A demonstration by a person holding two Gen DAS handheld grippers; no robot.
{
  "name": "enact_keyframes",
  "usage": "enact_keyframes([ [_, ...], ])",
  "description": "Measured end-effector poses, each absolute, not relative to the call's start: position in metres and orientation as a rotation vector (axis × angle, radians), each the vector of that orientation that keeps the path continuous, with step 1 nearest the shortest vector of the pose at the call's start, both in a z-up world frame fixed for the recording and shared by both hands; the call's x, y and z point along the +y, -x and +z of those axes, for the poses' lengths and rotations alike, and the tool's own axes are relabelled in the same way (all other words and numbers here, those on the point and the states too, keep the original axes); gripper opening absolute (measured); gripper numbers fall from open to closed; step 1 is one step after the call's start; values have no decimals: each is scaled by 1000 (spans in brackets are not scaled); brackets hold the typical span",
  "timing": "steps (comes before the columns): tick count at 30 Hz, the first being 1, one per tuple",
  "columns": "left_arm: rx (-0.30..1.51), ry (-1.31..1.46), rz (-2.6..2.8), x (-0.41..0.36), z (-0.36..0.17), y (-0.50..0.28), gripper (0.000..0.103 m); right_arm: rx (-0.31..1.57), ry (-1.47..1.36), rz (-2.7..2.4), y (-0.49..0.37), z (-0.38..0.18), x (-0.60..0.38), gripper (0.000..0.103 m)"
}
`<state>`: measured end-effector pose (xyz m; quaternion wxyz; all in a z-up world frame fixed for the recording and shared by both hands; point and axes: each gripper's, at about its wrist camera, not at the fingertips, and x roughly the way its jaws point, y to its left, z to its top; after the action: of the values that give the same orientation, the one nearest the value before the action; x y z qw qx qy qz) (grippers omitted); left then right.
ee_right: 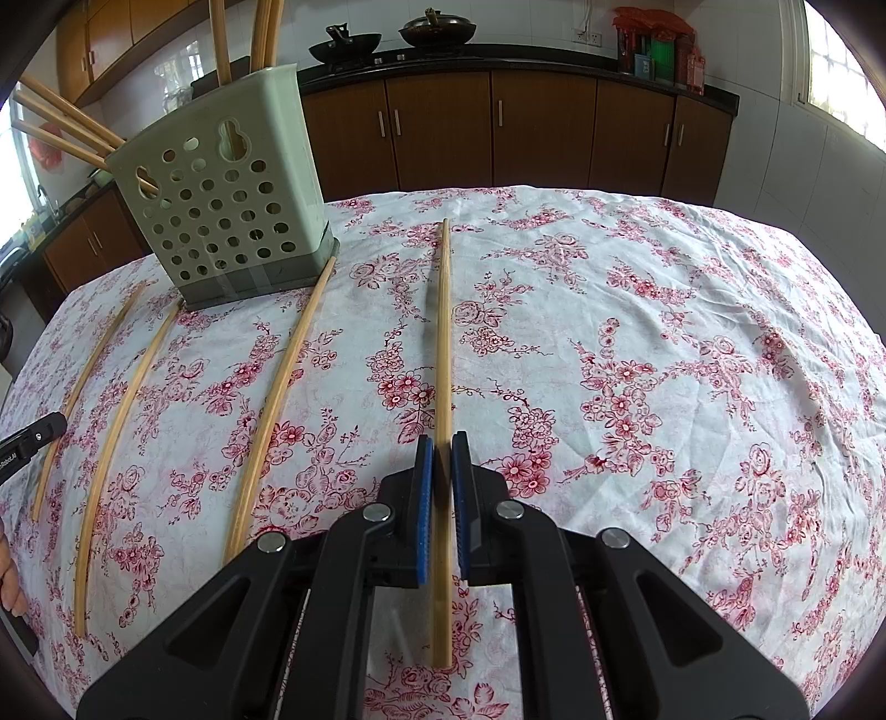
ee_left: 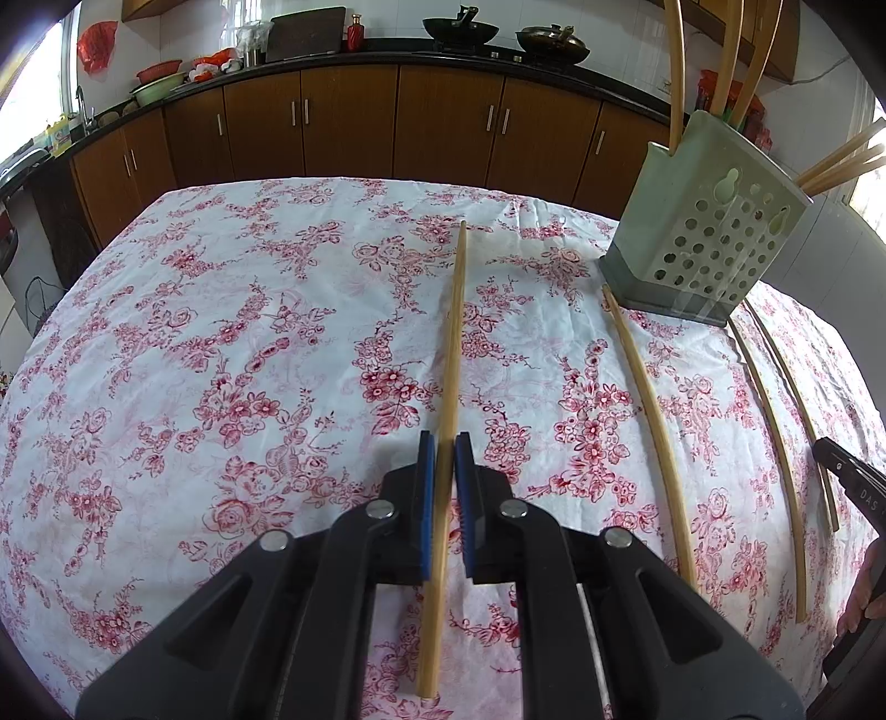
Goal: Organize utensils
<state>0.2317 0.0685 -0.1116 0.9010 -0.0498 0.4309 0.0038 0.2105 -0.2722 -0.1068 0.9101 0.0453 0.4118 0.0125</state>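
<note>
My left gripper (ee_left: 444,443) is shut on a bamboo chopstick (ee_left: 453,343) that runs forward between its blue pads. My right gripper (ee_right: 442,442) is shut on another chopstick (ee_right: 443,332) in the same way. A pale green perforated utensil holder (ee_left: 709,232) stands at the far right in the left wrist view and at the far left in the right wrist view (ee_right: 232,210), with several chopsticks upright in it. Three loose chopsticks (ee_right: 277,399) lie on the cloth near the holder; they also show in the left wrist view (ee_left: 653,421).
A table with a white cloth with red flowers (ee_left: 249,360) fills both views. Brown kitchen cabinets (ee_left: 360,122) and a counter with woks (ee_left: 459,27) stand behind the table. The other gripper's tip (ee_left: 847,476) and a hand show at the right edge.
</note>
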Motion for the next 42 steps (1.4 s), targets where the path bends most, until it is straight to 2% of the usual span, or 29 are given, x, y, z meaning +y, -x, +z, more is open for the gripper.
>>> enact_keyframes([
  [42, 892, 115, 5, 68, -111, -231, 11, 850, -96, 25, -211, -107, -272, 8],
])
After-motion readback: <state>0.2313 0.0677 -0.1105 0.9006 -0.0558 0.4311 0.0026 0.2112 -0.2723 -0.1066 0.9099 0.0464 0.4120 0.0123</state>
